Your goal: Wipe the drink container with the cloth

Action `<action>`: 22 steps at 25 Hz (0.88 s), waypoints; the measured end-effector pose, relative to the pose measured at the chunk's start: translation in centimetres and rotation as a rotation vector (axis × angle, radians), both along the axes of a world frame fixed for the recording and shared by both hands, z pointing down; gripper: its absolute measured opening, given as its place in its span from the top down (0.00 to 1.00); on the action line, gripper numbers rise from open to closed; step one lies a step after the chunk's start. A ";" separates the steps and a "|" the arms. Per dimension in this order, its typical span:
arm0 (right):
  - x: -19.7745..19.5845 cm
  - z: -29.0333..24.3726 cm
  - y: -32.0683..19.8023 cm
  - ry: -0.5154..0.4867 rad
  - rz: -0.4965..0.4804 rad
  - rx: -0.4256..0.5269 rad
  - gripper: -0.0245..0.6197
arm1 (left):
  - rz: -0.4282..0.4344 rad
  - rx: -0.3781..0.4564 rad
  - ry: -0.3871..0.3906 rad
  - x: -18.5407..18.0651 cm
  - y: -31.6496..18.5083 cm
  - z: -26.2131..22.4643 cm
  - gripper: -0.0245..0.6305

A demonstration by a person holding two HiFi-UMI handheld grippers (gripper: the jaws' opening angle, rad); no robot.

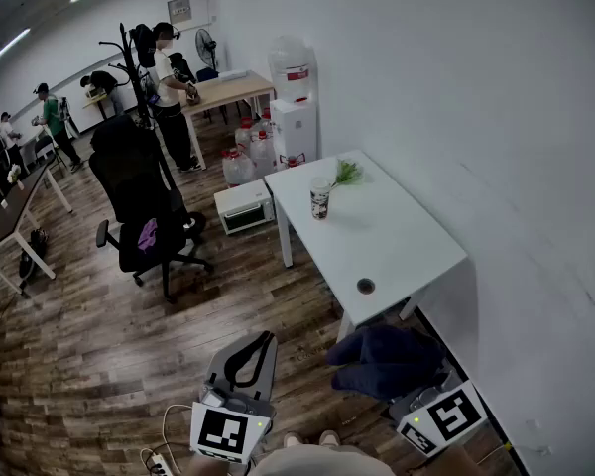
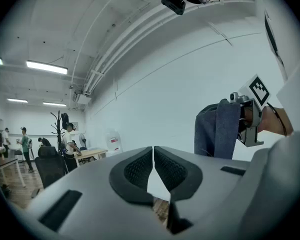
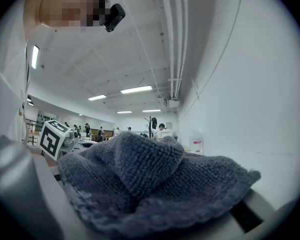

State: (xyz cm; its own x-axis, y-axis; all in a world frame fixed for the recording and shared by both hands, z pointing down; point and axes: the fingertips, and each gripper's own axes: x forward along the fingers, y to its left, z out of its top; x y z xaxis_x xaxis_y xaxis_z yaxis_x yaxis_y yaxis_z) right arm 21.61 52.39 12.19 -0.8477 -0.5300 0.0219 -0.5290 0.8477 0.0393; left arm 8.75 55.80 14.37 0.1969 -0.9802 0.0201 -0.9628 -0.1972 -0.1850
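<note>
Grey left claw [image 2: 153, 154] — black ribbed pads [image 2: 137, 171], black-white marker cube [image 1: 225, 431]; shirt [image 1: 312, 461] perhaps pale.

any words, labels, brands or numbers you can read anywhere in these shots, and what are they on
No text can be read in any view.
Water dispenser: red label on its bottle, too blurred to read.
Wall notice: too small to read.
Drink cup on the white table: dark print, too small to read.
Left marker cube and right marker cube: black-and-white square patterns only, no letters or digits.
</note>
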 end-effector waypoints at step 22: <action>5.6 5.1 -0.6 0.059 -0.041 -0.071 0.90 | -0.027 -0.062 0.013 6.4 -0.2 3.4 0.92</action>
